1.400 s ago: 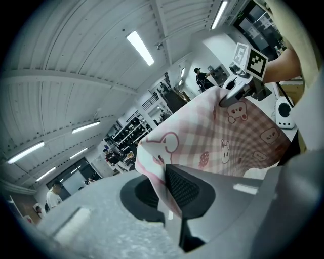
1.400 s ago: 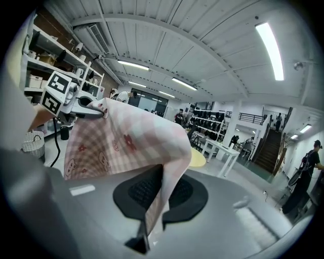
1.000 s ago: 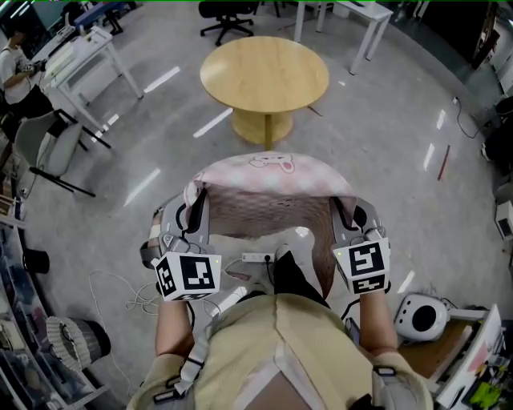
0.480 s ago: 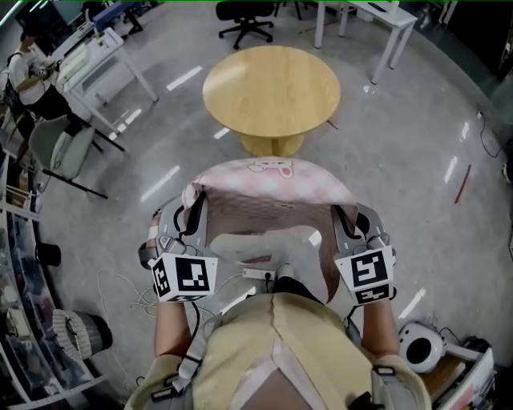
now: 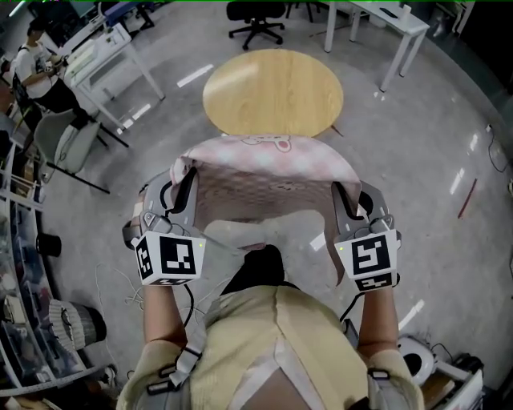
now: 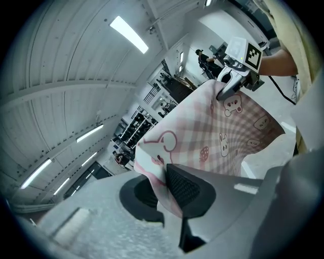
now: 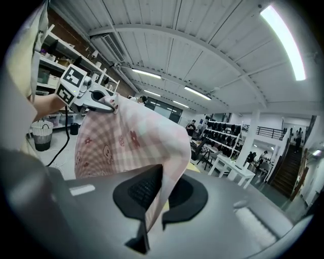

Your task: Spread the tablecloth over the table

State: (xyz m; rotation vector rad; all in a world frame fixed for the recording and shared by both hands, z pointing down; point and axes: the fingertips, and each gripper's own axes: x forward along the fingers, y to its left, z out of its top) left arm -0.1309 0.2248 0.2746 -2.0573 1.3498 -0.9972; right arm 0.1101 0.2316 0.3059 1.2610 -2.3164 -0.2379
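A pink checked tablecloth (image 5: 264, 172) with cartoon prints hangs stretched between my two grippers, in front of the person's body. My left gripper (image 5: 183, 178) is shut on its left corner and my right gripper (image 5: 341, 200) on its right corner. The cloth's far edge overlaps the near rim of the round wooden table (image 5: 272, 88). In the left gripper view the cloth (image 6: 217, 136) is pinched in the left gripper (image 6: 164, 187), and the right gripper (image 6: 230, 83) holds the far corner. The right gripper view shows the right gripper (image 7: 154, 200) shut on the cloth (image 7: 126, 136), with the left gripper (image 7: 93, 98) opposite.
A black office chair (image 5: 256, 12) and white desks (image 5: 377, 20) stand behind the table. At the left a seated person (image 5: 36, 64), a white desk (image 5: 104, 56) and a grey chair (image 5: 60, 144). A bin (image 5: 76, 320) and cables lie on the floor behind.
Both grippers have carried the cloth forward and slightly up toward the round table. The cloth's far edge now reaches over the table's near rim.
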